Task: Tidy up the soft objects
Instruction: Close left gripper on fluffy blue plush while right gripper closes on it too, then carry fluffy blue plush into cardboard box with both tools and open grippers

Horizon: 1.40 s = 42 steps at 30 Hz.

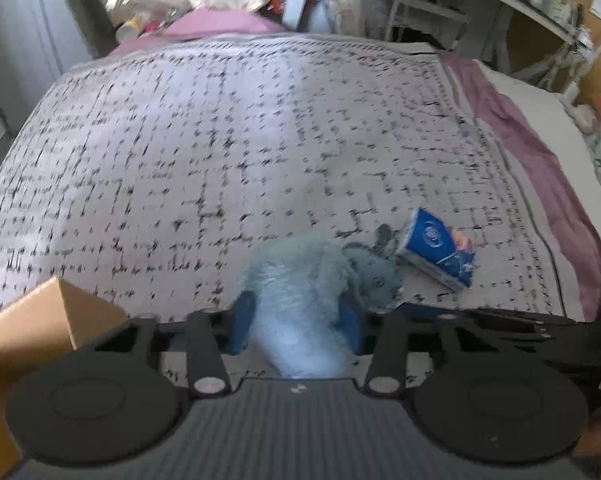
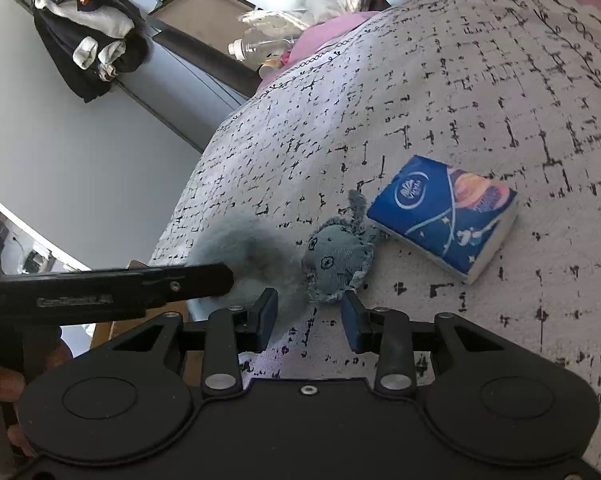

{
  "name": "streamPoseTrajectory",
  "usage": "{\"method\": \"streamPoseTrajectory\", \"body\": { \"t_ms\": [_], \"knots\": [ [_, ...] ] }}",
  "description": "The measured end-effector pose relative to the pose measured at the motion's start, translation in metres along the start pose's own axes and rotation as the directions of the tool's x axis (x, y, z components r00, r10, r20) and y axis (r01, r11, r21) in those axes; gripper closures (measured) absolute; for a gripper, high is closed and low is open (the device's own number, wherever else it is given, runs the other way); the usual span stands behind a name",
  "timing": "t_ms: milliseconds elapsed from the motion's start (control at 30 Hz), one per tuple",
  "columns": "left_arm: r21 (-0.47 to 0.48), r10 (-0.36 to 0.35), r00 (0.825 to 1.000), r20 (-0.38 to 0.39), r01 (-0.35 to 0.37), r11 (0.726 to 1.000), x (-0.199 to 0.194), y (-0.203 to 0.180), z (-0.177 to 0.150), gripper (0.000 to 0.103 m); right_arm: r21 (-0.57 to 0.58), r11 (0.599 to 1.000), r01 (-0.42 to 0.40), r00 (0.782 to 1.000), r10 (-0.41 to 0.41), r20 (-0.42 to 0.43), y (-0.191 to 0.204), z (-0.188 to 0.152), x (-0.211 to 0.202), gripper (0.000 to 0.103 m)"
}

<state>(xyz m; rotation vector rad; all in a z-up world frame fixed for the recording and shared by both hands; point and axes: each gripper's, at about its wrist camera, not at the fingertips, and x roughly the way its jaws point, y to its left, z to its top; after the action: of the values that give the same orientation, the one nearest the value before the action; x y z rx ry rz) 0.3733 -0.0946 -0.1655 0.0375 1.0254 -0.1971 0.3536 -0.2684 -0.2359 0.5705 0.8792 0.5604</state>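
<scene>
A fluffy grey-blue plush toy with a denim head lies on the patterned bedspread. My left gripper is shut on the plush's furry body; its blue pads press both sides. In the right wrist view the left gripper's black finger reaches into the fur. My right gripper is open and empty, just in front of the plush head. A blue tissue pack lies right of the head, and shows in the left wrist view.
A cardboard box stands at the bed's near left edge. Pink bedding runs along the right side. Clutter and a bottle sit beyond the bed's far end. Clothes hang on a wall.
</scene>
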Motion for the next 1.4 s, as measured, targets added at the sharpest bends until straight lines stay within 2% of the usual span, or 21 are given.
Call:
{"method": "streamPoseTrajectory", "body": {
  "t_ms": [100, 333, 400, 433, 567, 833, 1400],
  "knots": [
    [-0.005, 0.003, 1.000, -0.002, -0.003, 1.000, 0.002, 0.005, -0.001, 0.065, -0.015, 1.000, -0.013, 1.000, 0.013, 0.007, 0.009, 0.002, 0.004, 0.067],
    [-0.032, -0.033, 0.999, 0.008, 0.034, 0.999, 0.000, 0.014, -0.006, 0.071, -0.030, 0.999, 0.016, 1.000, -0.017, -0.009, 0.018, 0.003, 0.021, 0.068],
    [-0.038, -0.043, 0.999, 0.010, 0.043, 0.998, -0.001, 0.016, -0.007, 0.072, -0.039, 0.999, 0.012, 1.000, -0.013, -0.019, 0.020, 0.002, 0.024, 0.074],
    [-0.043, -0.049, 0.999, 0.009, 0.049, 0.998, -0.002, 0.017, -0.007, 0.073, -0.041, 0.999, -0.002, 1.000, 0.001, -0.028, 0.021, 0.002, 0.024, 0.082],
    [-0.051, -0.058, 0.998, 0.015, 0.059, 0.997, -0.011, 0.021, -0.009, 0.073, -0.065, 0.998, 0.002, 1.000, -0.003, -0.022, 0.031, 0.003, 0.017, 0.087],
    [0.042, -0.079, 0.995, 0.064, 0.077, 0.996, -0.034, 0.007, -0.011, 0.074, -0.076, 0.996, 0.047, 0.999, -0.045, 0.023, 0.048, 0.007, -0.008, 0.088],
    [0.021, -0.105, 0.979, 0.177, 0.103, 0.995, -0.096, 0.019, -0.023, 0.074, -0.156, 0.985, 0.067, 0.995, -0.054, 0.087, 0.105, 0.007, -0.042, 0.088]
  ]
}}
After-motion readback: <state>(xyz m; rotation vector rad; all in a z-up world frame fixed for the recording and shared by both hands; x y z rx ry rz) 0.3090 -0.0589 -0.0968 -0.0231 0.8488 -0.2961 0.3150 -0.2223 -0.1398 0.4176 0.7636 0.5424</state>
